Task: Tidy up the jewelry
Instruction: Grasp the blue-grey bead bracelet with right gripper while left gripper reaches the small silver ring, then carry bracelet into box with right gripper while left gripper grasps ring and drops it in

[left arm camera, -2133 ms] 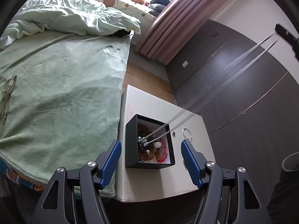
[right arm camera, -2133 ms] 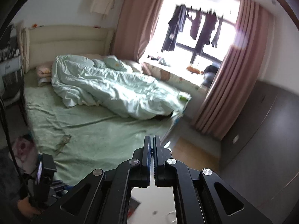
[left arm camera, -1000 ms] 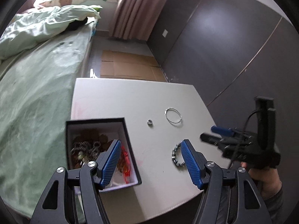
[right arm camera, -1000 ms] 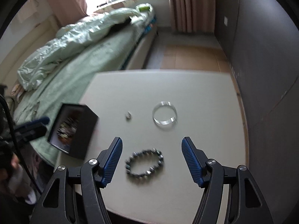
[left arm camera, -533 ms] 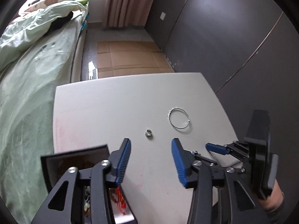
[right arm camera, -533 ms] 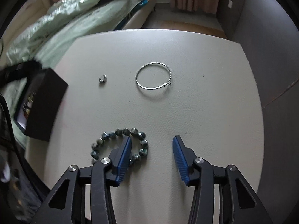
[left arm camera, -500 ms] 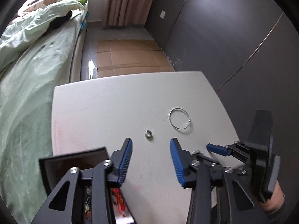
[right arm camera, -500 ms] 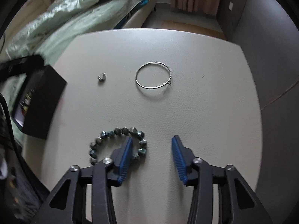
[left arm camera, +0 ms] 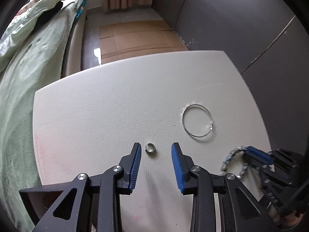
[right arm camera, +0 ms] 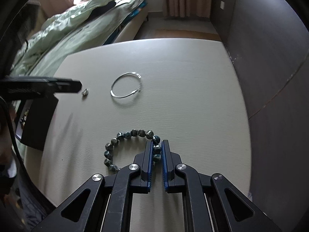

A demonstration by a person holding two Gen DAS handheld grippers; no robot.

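Note:
On the white table [left arm camera: 96,106] lies a small silver ring [left arm camera: 150,148], between the blue pads of my left gripper [left arm camera: 156,149]. Those jaws are closing and do not touch the ring. A thin silver bangle [left arm camera: 197,120] lies flat to the right. My right gripper [right arm camera: 156,147] points down at the dark bead bracelet [right arm camera: 123,135]; its jaws are closing with beads pinched between the pads. In the right wrist view the ring [right arm camera: 85,92] sits just off a left finger [right arm camera: 67,85], with the bangle [right arm camera: 125,86] beyond.
The black jewelry box [right arm camera: 38,119] stands at the table's left edge, with trinkets inside. A bed with green covers [left arm camera: 19,77] runs along the left. Dark cabinet fronts [left arm camera: 251,29] close off the right. A hand [left arm camera: 270,208] holds the right gripper.
My left gripper has swung from above the box to the ring and narrowed. My right gripper has sunk onto the bead bracelet and closed from wide apart onto its beads.

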